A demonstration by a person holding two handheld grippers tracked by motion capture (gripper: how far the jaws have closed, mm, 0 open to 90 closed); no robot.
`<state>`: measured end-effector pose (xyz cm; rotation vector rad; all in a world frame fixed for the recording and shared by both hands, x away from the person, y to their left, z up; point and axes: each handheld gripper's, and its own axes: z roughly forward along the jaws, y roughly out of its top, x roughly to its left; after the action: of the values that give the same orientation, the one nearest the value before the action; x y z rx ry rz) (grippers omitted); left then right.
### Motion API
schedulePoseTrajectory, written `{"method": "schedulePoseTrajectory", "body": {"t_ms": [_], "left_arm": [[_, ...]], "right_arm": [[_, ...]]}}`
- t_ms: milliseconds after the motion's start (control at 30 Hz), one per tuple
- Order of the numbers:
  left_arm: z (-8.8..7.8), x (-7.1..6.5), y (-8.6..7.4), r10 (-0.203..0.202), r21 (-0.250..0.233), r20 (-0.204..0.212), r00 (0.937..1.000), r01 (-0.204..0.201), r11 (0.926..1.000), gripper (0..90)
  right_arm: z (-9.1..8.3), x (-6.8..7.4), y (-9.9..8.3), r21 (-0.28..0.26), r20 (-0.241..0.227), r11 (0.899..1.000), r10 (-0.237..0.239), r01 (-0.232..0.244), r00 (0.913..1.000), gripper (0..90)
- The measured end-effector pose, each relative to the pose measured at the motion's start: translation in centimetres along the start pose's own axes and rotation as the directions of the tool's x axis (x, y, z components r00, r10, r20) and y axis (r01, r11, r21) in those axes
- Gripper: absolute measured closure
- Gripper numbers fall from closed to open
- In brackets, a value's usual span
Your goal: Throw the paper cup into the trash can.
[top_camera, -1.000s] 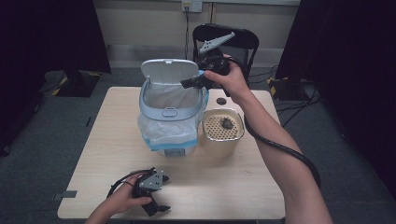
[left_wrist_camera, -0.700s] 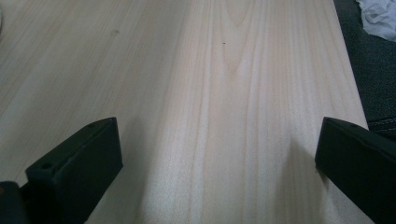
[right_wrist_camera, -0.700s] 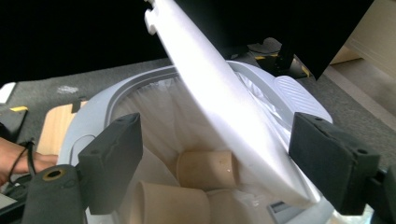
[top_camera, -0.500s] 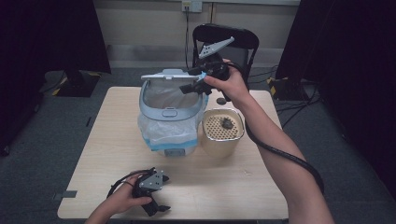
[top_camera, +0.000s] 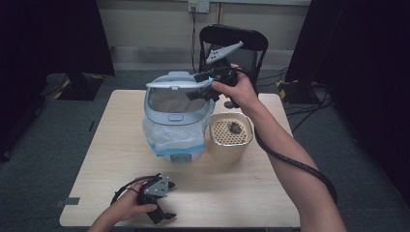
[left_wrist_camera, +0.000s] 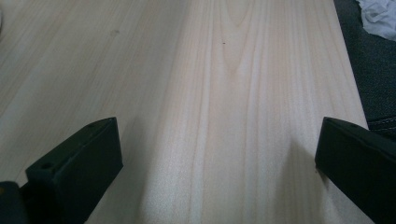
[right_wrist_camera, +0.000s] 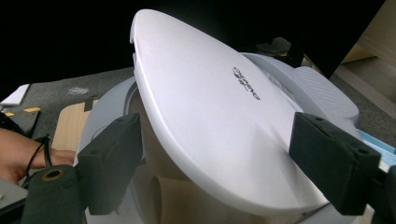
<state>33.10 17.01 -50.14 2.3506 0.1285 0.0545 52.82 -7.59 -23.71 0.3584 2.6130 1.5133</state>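
Note:
A pale blue bin (top_camera: 176,116) with a clear plastic liner (top_camera: 167,137) stands at the middle of the wooden table (top_camera: 251,193). Its white lid (top_camera: 171,83) lies almost level over the opening. My right gripper (top_camera: 197,90) is at the lid's right edge. In the right gripper view the lid (right_wrist_camera: 210,102) fills the gap between the jaws of the right gripper (right_wrist_camera: 215,158), which press on its rim. My left gripper (top_camera: 163,215) rests near the table's front edge, and the left gripper (left_wrist_camera: 219,158) is open over bare wood.
A beige canister (top_camera: 231,140) with a perforated top stands right of the bin, with a small dark lump (top_camera: 235,127) on it. A black chair (top_camera: 241,46) is behind the table. Dark curtains flank the room, and cables lie on the floor at the right.
The bin's lid has swung down from upright to almost level, with my right gripper moving down and forward on it. The left gripper has stayed put.

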Motion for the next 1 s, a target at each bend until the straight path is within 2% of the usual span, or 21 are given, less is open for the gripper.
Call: {"method": "schedulePoseTrajectory", "body": {"t_ms": [167,200,467,533,633,933,1000], "left_arm": [[0.0,0.0,0.0,0.000,0.000,0.000,1.0000,0.000,1.0000,0.0],[0.1,-0.2,0.0,-0.023,-0.015,-0.001,0.9997,0.023,0.9996,0.0],[0.1,-0.2,0.0,-0.023,-0.016,-0.001,0.9997,0.023,0.9996,0.0],[0.1,-0.2,0.0,-0.022,-0.015,-0.001,0.9997,0.022,0.9996,0.0],[0.0,0.0,0.0,0.000,0.000,0.000,1.0000,0.000,1.0000,0.0],[0.0,0.0,0.0,0.001,0.001,0.000,1.0000,-0.001,1.0000,0.0],[0.1,-0.2,0.0,-0.024,-0.013,-0.001,0.9997,0.024,0.9996,0.0]], "right_arm": [[0.1,0.3,0.1,0.012,-0.008,1.000,-0.013,0.013,0.9999,17.1],[0.1,0.5,0.1,0.011,-0.010,1.000,-0.016,0.017,0.9998,17.1],[0.1,1.2,0.1,0.008,-0.025,1.000,-0.024,0.024,0.9994,17.1],[0.2,1.2,0.1,0.012,-0.027,1.000,-0.024,0.024,0.9993,17.1],[0.3,1.4,0.0,0.019,-0.030,1.000,-0.022,0.023,0.9993,17.1],[0.2,1.8,-0.1,0.018,-0.041,1.000,-0.022,0.023,0.9989,18.1],[0.2,1.9,-0.2,0.013,-0.048,1.000,-0.020,0.021,0.9986,19.7]]}}
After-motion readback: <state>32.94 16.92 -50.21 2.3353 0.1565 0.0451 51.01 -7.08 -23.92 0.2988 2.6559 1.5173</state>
